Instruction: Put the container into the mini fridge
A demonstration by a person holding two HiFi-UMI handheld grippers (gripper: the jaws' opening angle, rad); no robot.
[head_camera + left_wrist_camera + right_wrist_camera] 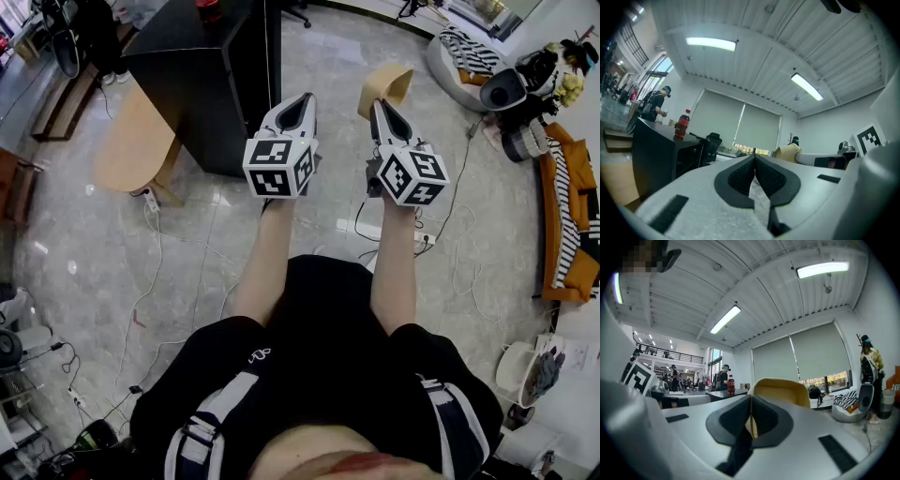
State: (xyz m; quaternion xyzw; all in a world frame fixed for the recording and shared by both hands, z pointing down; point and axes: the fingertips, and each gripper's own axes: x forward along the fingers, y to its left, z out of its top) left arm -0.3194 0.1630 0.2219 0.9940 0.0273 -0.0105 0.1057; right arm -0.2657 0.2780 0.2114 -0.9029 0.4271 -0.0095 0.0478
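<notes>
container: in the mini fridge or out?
Out. The right gripper is shut on the wall of the container, holding it in the air, apart from the mini fridge.

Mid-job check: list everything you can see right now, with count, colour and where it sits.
container: 1, beige-yellow, in the air, its edge pinched by the right gripper
mini fridge: 1, black, on the floor ahead and left of both grippers
bottle: 1, red label, dark drink, on top of the mini fridge
table: 1, light wood, left of the mini fridge
power strip: 1, white, on the floor by the table, cables trailing from it
beanbag: 1, grey with striped cloth, far right
sofa: 1, orange, right edge
left gripper: 1, white-grey, jaws together, empty
right gripper: 1, white-grey, jaws shut on the container
</notes>
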